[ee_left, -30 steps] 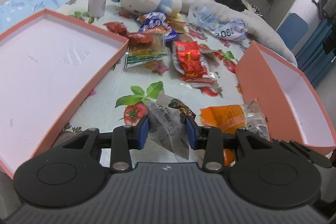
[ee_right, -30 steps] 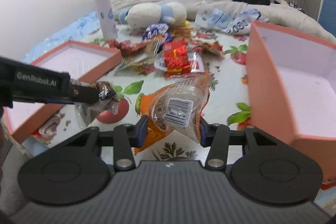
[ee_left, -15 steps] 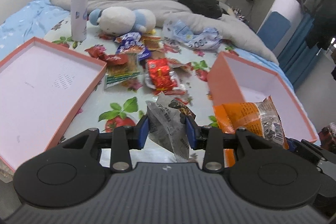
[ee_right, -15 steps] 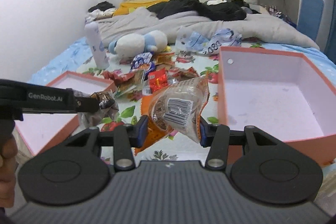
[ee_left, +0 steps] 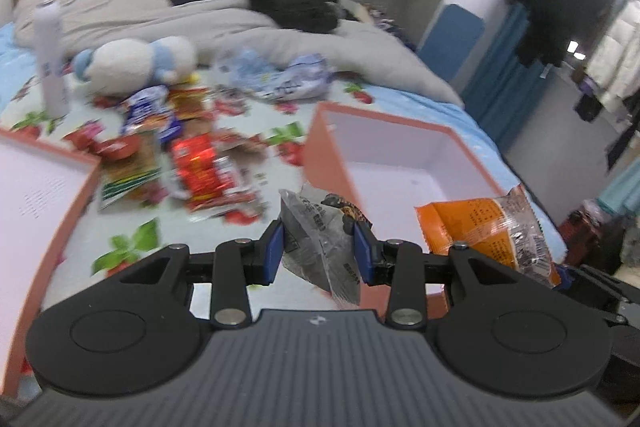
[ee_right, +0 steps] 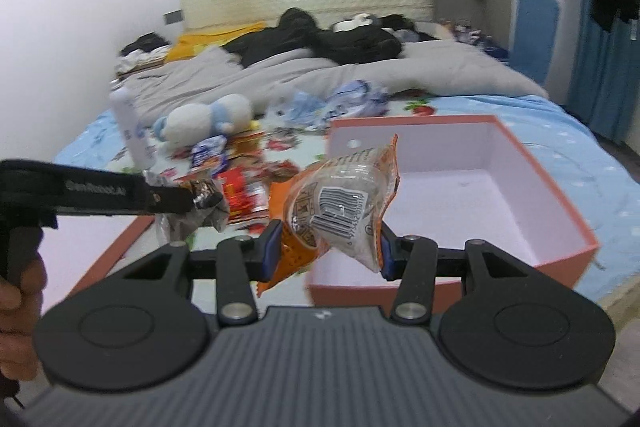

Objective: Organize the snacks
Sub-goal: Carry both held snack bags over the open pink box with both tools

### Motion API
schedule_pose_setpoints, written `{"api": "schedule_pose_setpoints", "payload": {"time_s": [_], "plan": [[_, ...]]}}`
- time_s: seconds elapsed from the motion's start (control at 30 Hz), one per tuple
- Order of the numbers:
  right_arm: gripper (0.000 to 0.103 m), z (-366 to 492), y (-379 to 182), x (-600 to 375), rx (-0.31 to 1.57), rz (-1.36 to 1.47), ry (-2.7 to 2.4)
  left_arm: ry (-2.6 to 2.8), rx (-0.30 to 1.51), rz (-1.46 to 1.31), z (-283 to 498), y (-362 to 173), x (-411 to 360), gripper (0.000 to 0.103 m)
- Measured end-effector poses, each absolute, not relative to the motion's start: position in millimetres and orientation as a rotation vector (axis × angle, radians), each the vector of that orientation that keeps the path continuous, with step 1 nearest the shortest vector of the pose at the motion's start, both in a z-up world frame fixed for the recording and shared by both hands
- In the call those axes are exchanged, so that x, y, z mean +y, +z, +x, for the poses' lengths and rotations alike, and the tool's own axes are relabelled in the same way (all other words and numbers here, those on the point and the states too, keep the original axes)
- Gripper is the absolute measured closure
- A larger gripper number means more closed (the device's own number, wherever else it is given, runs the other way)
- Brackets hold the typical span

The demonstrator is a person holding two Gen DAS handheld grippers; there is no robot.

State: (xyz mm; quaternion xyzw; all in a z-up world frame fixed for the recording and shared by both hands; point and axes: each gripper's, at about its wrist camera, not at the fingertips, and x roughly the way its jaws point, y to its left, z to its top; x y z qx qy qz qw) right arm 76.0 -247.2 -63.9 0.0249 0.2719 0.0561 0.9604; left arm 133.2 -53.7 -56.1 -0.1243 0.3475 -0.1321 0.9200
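Snack heap (ee_left: 188, 151), centre left of the left wrist view — motion-blurred, wrapper print unreadable. Orange lid (ee_left: 52, 211), far left — cut off by the frame edge. Orange packet (ee_left: 488, 227), lower right — bottom hidden behind the gripper body. Grey packet (ee_right: 200, 215), left of the right wrist view — partly covered by the left gripper's finger; label illegible.

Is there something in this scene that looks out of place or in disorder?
Yes. Snack packets lie scattered on the bed between the lid and the deep box, which holds no snacks. A plush toy and a spray can sit among them.
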Motion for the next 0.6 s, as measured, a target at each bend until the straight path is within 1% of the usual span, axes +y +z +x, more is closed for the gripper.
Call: {"api": "schedule_pose_setpoints", "payload": {"time_s": [0.37,0.6], "plan": [[0.053,112.6,-61.8,-305.3,0.567,0.071,-0.011,-0.474,0.726,-0.171,190.9,-33.2,-139.5,0.061],[0.053,149.9,-57.9,-332.9,0.579,0.153,-0.021,-0.518,0.752,-0.094,254.9,-24.7,-178.0,0.062]]}}
